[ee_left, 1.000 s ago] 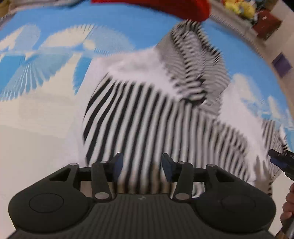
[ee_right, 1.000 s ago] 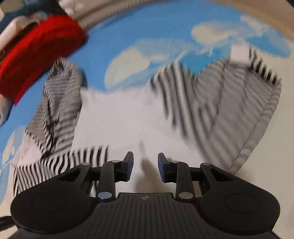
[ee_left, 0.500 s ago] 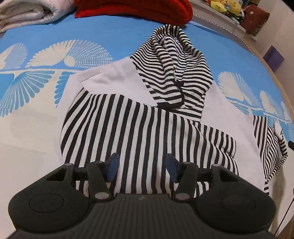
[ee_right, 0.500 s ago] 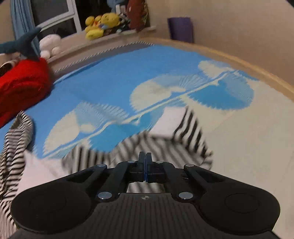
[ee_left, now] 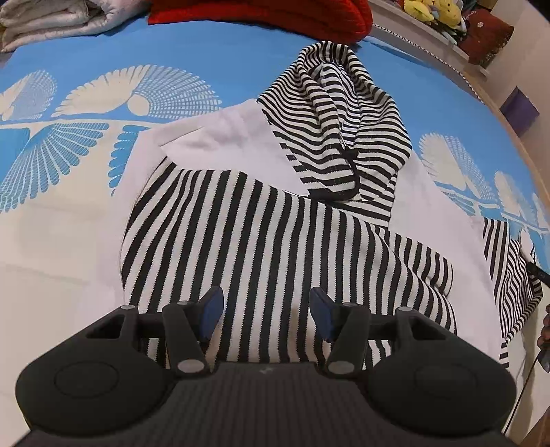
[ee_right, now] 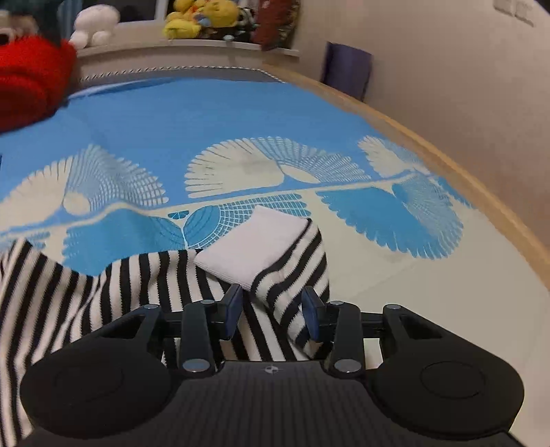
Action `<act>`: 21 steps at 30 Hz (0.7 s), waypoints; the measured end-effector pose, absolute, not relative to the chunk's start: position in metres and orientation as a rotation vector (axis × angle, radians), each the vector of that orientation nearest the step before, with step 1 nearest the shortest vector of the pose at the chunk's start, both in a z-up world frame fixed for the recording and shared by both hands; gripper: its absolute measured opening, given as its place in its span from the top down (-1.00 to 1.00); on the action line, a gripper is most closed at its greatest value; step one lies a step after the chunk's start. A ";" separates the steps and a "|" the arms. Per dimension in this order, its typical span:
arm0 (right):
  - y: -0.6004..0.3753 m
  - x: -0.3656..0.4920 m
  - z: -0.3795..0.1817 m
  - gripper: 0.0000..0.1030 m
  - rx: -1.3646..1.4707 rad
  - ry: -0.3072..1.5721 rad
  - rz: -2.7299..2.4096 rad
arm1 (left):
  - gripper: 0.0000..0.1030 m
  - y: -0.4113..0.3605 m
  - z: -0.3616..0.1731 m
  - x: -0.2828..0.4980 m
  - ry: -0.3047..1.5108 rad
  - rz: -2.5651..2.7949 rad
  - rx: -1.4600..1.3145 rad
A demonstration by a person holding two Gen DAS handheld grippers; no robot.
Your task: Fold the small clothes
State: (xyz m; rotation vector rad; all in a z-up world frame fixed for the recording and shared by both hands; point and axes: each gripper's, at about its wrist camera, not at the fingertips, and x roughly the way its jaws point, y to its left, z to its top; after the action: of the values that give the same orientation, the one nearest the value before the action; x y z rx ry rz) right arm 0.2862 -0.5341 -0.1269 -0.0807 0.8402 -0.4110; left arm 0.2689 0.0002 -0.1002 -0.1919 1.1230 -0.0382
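— What step are they on?

— Folding the sleeves in, I'd say. Nearest us, the left gripper (ee_left: pixel 266 311) hangs over the striped hoodie (ee_left: pixel 275 240) with its fingers spread and nothing pinched; one striped sleeve (ee_left: pixel 240 223) already lies across the white body. The hoodie is spread on the blue-and-cream bedspread (ee_left: pixel 68 213), hood (ee_left: pixel 343 130) pointing away toward the red knit (ee_left: pixel 261 13).

— And the other hand?

— The right gripper (ee_right: pixel 271 311) is at the other sleeve (ee_right: pixel 285 285), the one with the white cuff (ee_right: pixel 254 247). Its jaws have just been opening, and the striped cloth sits between them near the cuff. The pads look clear of the fabric, so I read it as loose rather than gripped.

— So next?

— Probably close on that sleeve end and carry it across the body to match the first, keeping the cuff flat. Soft knit will sag and bunch if it's caught by too thin a pinch.

— Anything you can't see?

— The hem is hidden under both gripper bodies. From the left camera the far sleeve is cut off at the edge, beside a bit of a hand (ee_left: pixel 545 326). Beyond, plush toys (ee_right: pixel 199 19) on the ledge are blurred.
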 end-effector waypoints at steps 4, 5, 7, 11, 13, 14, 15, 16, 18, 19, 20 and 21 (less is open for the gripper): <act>-0.528 0.287 -0.128 0.88 -0.129 0.857 -0.420 | -0.18 0.007 -0.096 0.269 1.116 -0.033 -0.211; -0.526 0.286 -0.123 0.89 -0.120 0.844 -0.423 | -0.18 0.010 -0.094 0.270 1.112 -0.029 -0.220; -0.520 0.283 -0.103 0.90 -0.076 0.802 -0.432 | -0.18 0.018 -0.090 0.270 1.099 -0.016 -0.242; -0.468 0.277 -0.047 0.91 0.041 0.684 -0.328 | -0.18 0.035 -0.081 0.269 1.079 0.000 -0.292; -0.419 0.271 -0.023 0.91 0.101 0.643 -0.207 | -0.18 0.046 -0.076 0.268 1.067 0.018 -0.329; -0.388 0.267 -0.014 0.91 0.126 0.626 -0.132 | -0.18 0.052 -0.074 0.268 1.063 0.026 -0.347; -0.357 0.261 -0.006 0.91 0.149 0.617 -0.046 | -0.18 0.057 -0.072 0.267 1.059 0.032 -0.368; -0.324 0.254 0.000 0.91 0.197 0.610 0.051 | -0.18 0.063 -0.071 0.267 1.055 0.037 -0.388; -0.265 0.240 0.004 0.91 0.296 0.622 0.242 | -0.18 0.075 -0.067 0.266 1.047 0.042 -0.430; -0.240 0.234 0.001 0.89 0.325 0.639 0.320 | -0.18 0.080 -0.066 0.266 1.043 0.046 -0.444; -0.218 0.231 -0.005 0.87 0.346 0.678 0.395 | -0.18 0.085 -0.065 0.266 1.038 0.054 -0.456; -0.197 0.230 -0.018 0.77 0.357 0.764 0.473 | -0.18 0.090 -0.064 0.265 1.036 0.062 -0.461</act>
State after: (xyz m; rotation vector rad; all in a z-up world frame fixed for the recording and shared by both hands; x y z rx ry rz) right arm 0.2303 -0.1965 -0.0180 0.3570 0.7639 0.4733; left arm 0.2647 0.0898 -0.0638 -0.4612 1.0360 0.0620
